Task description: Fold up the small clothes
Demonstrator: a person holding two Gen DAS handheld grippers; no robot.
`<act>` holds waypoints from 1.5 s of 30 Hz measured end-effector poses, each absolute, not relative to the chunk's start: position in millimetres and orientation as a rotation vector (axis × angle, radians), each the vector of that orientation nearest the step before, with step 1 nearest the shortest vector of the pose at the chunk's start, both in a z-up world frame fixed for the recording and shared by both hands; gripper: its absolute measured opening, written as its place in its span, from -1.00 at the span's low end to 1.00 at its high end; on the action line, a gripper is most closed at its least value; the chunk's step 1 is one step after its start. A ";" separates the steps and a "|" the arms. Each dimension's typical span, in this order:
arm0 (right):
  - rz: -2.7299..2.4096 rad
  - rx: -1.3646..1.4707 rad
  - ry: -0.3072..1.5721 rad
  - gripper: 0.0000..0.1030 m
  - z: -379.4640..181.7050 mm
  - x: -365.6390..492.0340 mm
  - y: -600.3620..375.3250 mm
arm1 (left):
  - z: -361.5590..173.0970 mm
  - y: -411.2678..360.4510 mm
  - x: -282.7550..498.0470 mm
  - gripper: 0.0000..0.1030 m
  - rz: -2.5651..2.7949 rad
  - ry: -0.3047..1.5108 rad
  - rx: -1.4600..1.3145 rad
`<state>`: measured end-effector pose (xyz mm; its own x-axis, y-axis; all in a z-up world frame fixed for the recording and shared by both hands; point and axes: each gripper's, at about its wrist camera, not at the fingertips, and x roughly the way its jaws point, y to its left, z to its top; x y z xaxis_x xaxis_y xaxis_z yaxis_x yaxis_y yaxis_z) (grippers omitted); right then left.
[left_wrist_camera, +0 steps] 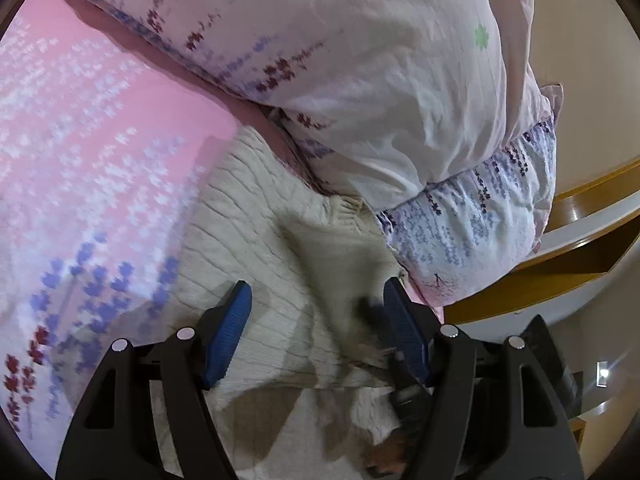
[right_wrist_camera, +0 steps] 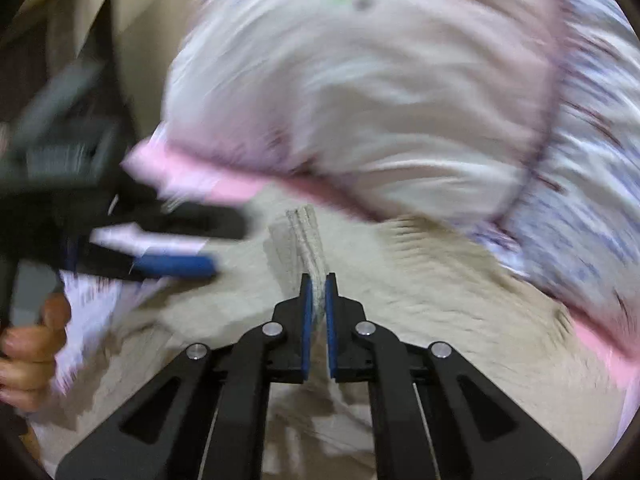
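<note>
- Your right gripper [right_wrist_camera: 318, 300] has its pads pressed together on a raised ridge of the cream knit sweater [left_wrist_camera: 256, 216]; the pinch looks narrow, so keep the pull gentle or the knit may slip out.
- Your left gripper [left_wrist_camera: 316, 328] hangs with its pads wide apart, holding nothing, just above the sweater.
- The sweater lies flat on the pink flowered bed sheet [left_wrist_camera: 80, 120], its far part butting against the heaped white quilt [left_wrist_camera: 380, 80] towards the bed's wooden edge [left_wrist_camera: 580, 196].
- Judgement: you are mid-fold, lifting one part to lay it across the rest.
- Bring the left pads down onto the fold line to pin the cloth while the right carries its ridge over.
- Carry low and level; a knit stretches and sags, so a high lift will likely skew the fold.
- Steer clear of the quilt; catching its edge could drag it onto the sweater.
- The right view is blurred, so check where the edge lands before letting go.
</note>
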<state>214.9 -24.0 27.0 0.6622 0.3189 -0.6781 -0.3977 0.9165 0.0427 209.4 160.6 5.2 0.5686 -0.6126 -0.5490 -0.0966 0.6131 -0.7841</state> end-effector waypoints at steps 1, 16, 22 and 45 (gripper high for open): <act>0.374 -0.051 0.720 -0.89 34.7 212.2 -42.1 | 5.3 162.6 209.1 0.33 -0.354 0.936 -0.882; 0.028 0.971 0.820 -0.08 -29.8 153.4 -305.1 | 5.9 189.7 213.2 0.33 -0.275 0.923 -0.801; 0.032 0.944 0.802 -0.14 -22.3 164.9 -305.8 | 3.1 193.2 219.7 0.27 -0.248 0.979 -0.742; 0.021 0.904 0.885 -0.85 -31.0 171.8 -321.7 | -11.1 169.8 243.0 -0.33 -0.273 1.051 -0.692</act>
<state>171.8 -321.7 -31.0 0.6576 0.3656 -0.6587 0.3332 0.6431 0.6895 243.0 169.8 -11.1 0.4879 -0.5198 -0.7013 -0.1125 0.7593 -0.6410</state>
